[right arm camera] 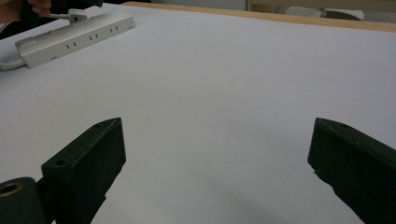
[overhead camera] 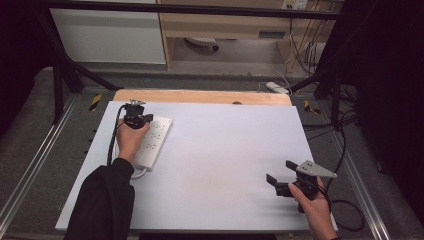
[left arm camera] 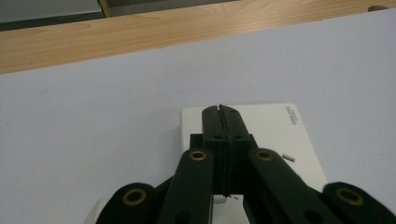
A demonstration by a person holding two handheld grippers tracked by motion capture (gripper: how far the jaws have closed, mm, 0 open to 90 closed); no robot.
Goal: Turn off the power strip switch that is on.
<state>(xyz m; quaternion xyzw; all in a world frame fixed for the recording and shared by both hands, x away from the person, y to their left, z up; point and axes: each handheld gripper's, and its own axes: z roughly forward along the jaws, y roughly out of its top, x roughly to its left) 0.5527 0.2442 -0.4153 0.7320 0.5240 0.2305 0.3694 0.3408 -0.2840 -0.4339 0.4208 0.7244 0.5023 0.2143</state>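
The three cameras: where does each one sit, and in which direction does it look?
High view: above the near side, facing forward and down on the white table; both forearms show.
Left gripper view: on the left tool, jaws shut, over the power strip.
Right gripper view: on the right tool, jaws wide, looking across the table.
All three share the power strip.

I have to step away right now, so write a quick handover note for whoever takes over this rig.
Left tool: jaws shut, nothing visibly between them, poised over the far end of the white power strip.
Right tool: jaws wide open, empty, held above the near right part of the white board.
Power strip lies flat at the board's left side, its cord leaving the near end.
Done: left tool brought to the strip.
Left: the work on the strip itself; the right tool has no part in it yet.
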